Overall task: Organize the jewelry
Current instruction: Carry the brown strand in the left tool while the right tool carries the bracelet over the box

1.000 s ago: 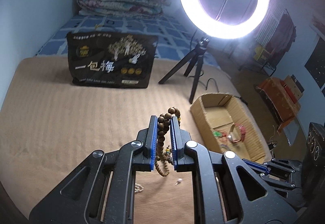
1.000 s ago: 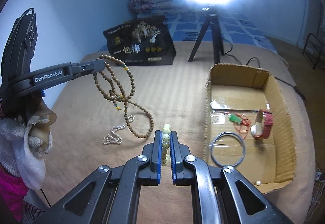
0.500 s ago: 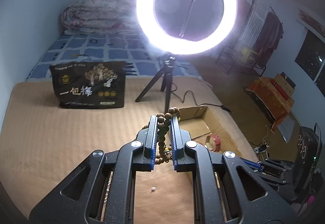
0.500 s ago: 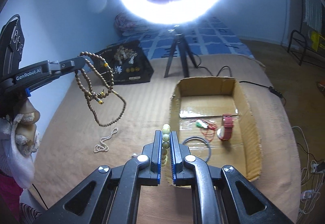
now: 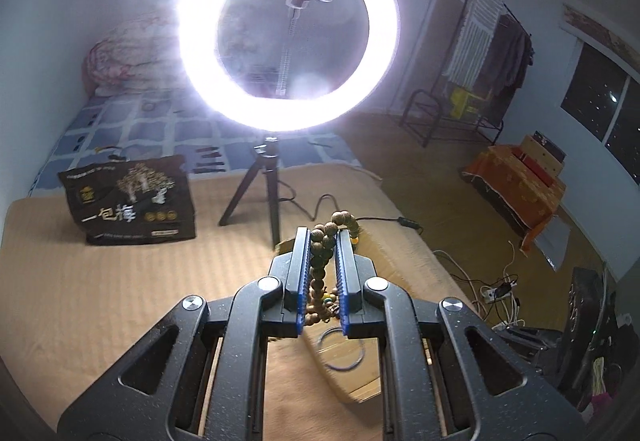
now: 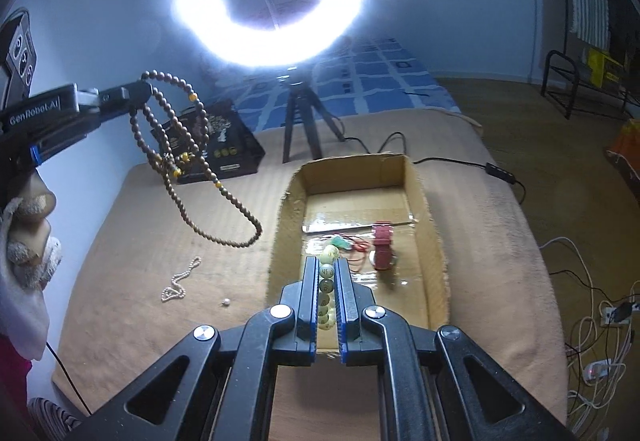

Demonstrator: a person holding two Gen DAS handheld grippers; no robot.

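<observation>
Both grippers clamp beads: left gripper [image 5: 323,241] a brown necklace [image 6: 188,145], right gripper [image 6: 327,273] a green bracelet [image 6: 327,281]; box [image 6: 434,241] already holds a watch [image 6: 382,245], pearls [image 6: 178,281] remain left.

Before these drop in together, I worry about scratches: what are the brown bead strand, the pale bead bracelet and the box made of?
Brown strand: looks like wood or seed, matte brown, no shine. Pale bracelet: probably stone or glass, smooth yellow-green beads with dark markings and a slight gloss. Box: corrugated cardboard, raw brown edges; its floor shines as if taped.
</observation>
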